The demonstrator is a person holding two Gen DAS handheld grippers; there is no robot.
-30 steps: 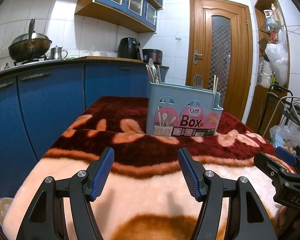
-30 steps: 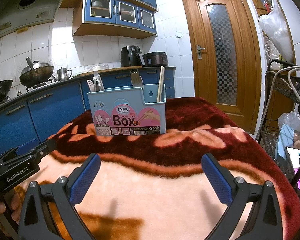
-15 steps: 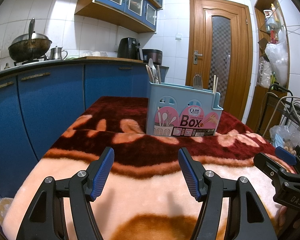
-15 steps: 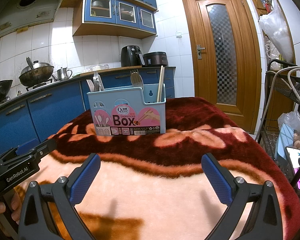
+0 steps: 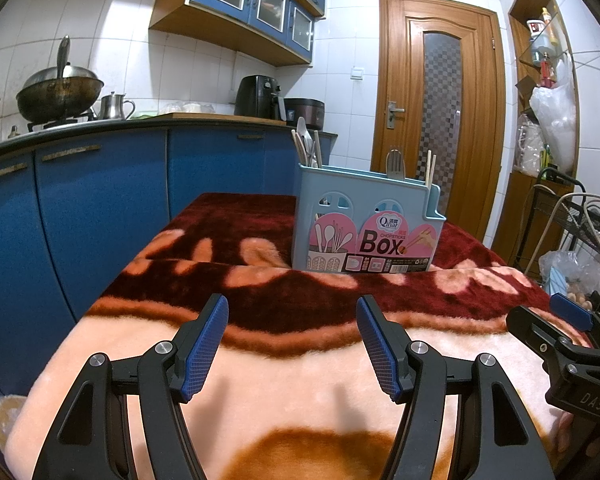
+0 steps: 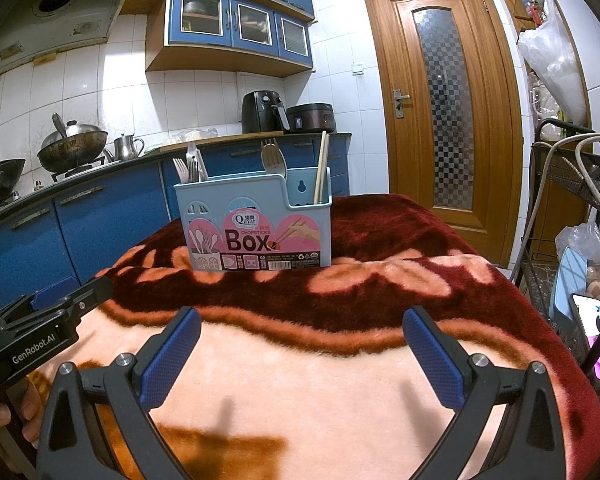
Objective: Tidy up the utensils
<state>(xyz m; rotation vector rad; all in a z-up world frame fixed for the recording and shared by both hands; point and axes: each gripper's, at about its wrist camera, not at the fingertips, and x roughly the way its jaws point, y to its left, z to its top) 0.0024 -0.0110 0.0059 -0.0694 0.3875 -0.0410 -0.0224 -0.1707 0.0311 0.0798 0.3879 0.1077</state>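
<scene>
A light blue utensil box [image 5: 366,224] [image 6: 256,224] with a pink "Box" label stands upright on the blanket-covered table [image 5: 260,380] [image 6: 300,392], far ahead of both grippers. Forks and spoons [image 6: 190,168] poke out of its left compartment, a spoon [image 6: 273,157] out of the middle, chopsticks [image 6: 322,168] out of the right. My left gripper [image 5: 292,322] hovers over the peach part of the blanket, open, nothing between its blue pads. My right gripper [image 6: 302,334] is open wider, also with nothing in it. Each gripper shows at the edge of the other's view.
Blue cabinets and a counter with a wok [image 5: 58,90], kettle [image 6: 128,146] and air fryer [image 6: 262,112] run along the left and back. A wooden door [image 6: 440,100] is behind. A wire rack [image 6: 572,240] with bags stands to the right of the table.
</scene>
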